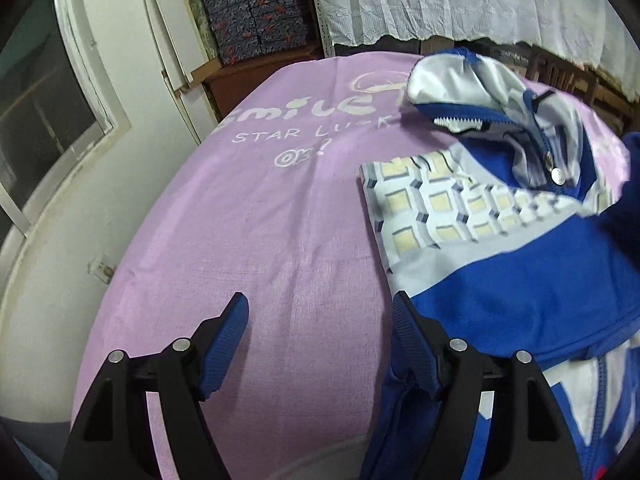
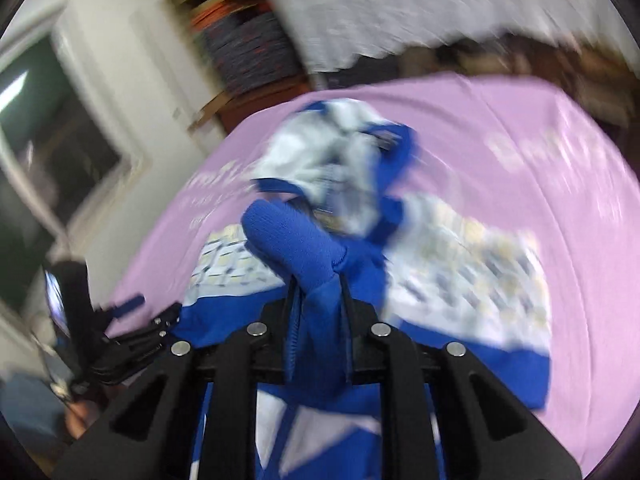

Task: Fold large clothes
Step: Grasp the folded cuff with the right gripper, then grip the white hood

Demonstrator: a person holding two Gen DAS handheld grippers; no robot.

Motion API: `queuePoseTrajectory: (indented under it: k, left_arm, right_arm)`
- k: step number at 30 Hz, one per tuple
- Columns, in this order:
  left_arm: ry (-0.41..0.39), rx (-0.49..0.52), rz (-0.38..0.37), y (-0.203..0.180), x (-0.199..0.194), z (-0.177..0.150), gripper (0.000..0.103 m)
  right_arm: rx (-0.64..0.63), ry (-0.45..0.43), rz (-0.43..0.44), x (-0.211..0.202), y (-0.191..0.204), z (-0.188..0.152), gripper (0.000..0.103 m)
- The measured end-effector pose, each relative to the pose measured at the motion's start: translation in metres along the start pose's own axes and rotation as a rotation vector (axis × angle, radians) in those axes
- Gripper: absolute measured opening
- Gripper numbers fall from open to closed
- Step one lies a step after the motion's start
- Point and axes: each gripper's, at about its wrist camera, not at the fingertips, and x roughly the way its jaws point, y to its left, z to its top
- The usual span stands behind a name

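- Wall and dark window [image 1: 44, 120] far left of the left gripper [image 1: 320, 312], beyond the desk's left edge.
- Left gripper open wide, fingers [image 1: 228, 344] spread with only bare lilac cloth [image 1: 248, 208] between them; nothing held.
- Ahead of those fingers, a broad clear stretch of lilac cloth up to the white lettering [image 1: 308, 128] and the far desk edge; patterned boxes [image 1: 256, 20] on a shelf past it.
- Right finger of the left gripper just beside, possibly touching, the left hem of the blue and white jacket [image 1: 520, 280]; jacket spread right of and ahead of that finger, hood [image 1: 472, 84] at its far end near the desk's far edge.
- White lace curtain [image 1: 480, 0] above and beyond the hood.
- Right gripper [image 2: 316, 292] closed on a blue knitted cuff [image 2: 296, 248], sleeve bunched between its fingers and rising just ahead of them.
- In the blurred right wrist view, left gripper low at the left, apart from the right one.
- Right of the right fingers, checked jacket panel [image 2: 480, 264], then open lilac cloth to the desk's right edge.
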Motion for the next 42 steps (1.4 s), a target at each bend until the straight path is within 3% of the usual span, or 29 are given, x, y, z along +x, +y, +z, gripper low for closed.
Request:
queuePoseTrajectory:
  k: [5, 9, 10, 11, 12, 14, 17, 18, 21, 23, 25, 28, 30, 31, 33, 37, 39, 41, 42]
  left_arm:
    - [0.005, 0.023, 0.058, -0.003, 0.006, -0.002, 0.079]
    - [0.021, 0.009, 0.067, 0.002, 0.011, -0.001, 0.082]
    - [0.020, 0.004, 0.064, 0.003, 0.011, 0.000, 0.082]
    - [0.016, -0.002, 0.062, 0.004, 0.010, 0.000, 0.082]
    - [0.006, -0.012, 0.058, 0.006, 0.008, 0.000, 0.082]
    - [-0.044, -0.032, 0.042, 0.011, -0.003, 0.003, 0.082]
    - [-0.090, -0.045, -0.023, 0.013, -0.018, 0.007, 0.082]
    - [-0.095, -0.039, -0.052, 0.011, -0.022, 0.008, 0.082]
    - [-0.103, 0.041, -0.131, -0.012, -0.035, 0.017, 0.082]
    - [-0.107, 0.101, -0.136, -0.032, -0.038, 0.025, 0.082]
    - [-0.095, 0.154, -0.158, -0.054, -0.036, 0.033, 0.082]
    - [-0.067, 0.196, -0.168, -0.078, -0.020, 0.043, 0.082]
    - [-0.027, 0.208, -0.152, -0.086, 0.000, 0.045, 0.082]
    - [0.003, 0.207, -0.145, -0.087, 0.013, 0.045, 0.083]
    - [-0.009, 0.167, -0.140, -0.081, 0.024, 0.043, 0.095]
    - [0.024, 0.081, -0.193, -0.060, 0.034, 0.049, 0.095]
    - [0.018, 0.039, -0.196, -0.049, 0.035, 0.052, 0.095]
    - [0.005, -0.019, -0.194, -0.034, 0.035, 0.056, 0.095]
    - [0.002, -0.038, -0.191, -0.028, 0.034, 0.057, 0.095]
  right_arm:
    - [0.167, 0.037, 0.022, 0.005, -0.055, -0.019, 0.039]
    - [0.255, 0.030, 0.075, 0.003, -0.078, -0.028, 0.040]
    - [0.267, 0.017, 0.081, 0.001, -0.081, -0.028, 0.036]
    - [0.269, 0.005, 0.076, -0.001, -0.082, -0.028, 0.018]
    - [0.261, -0.004, 0.073, -0.003, -0.082, -0.028, 0.016]
    - [0.226, -0.003, 0.046, -0.006, -0.081, -0.028, 0.018]
    - [0.181, 0.011, -0.102, -0.007, -0.084, -0.030, 0.034]
    - [0.180, -0.009, -0.129, -0.014, -0.087, -0.032, 0.034]
    - [0.199, -0.094, -0.128, -0.035, -0.091, -0.029, 0.036]
    - [0.164, -0.133, -0.097, -0.045, -0.082, -0.022, 0.036]
    - [0.118, -0.121, -0.074, -0.040, -0.070, -0.016, 0.036]
    - [0.068, -0.030, -0.049, -0.013, -0.057, -0.011, 0.036]
    - [0.064, 0.031, -0.089, 0.009, -0.058, -0.010, 0.036]
    - [0.066, 0.060, -0.108, 0.019, -0.061, -0.011, 0.033]
    - [0.046, 0.066, -0.108, 0.024, -0.062, -0.011, 0.031]
    - [0.040, 0.056, -0.102, 0.021, -0.055, 0.010, 0.035]
    - [0.049, 0.037, -0.084, 0.020, -0.051, 0.029, 0.038]
    - [0.073, 0.010, -0.056, 0.028, -0.047, 0.057, 0.052]
    - [0.076, -0.003, -0.060, 0.032, -0.045, 0.069, 0.052]
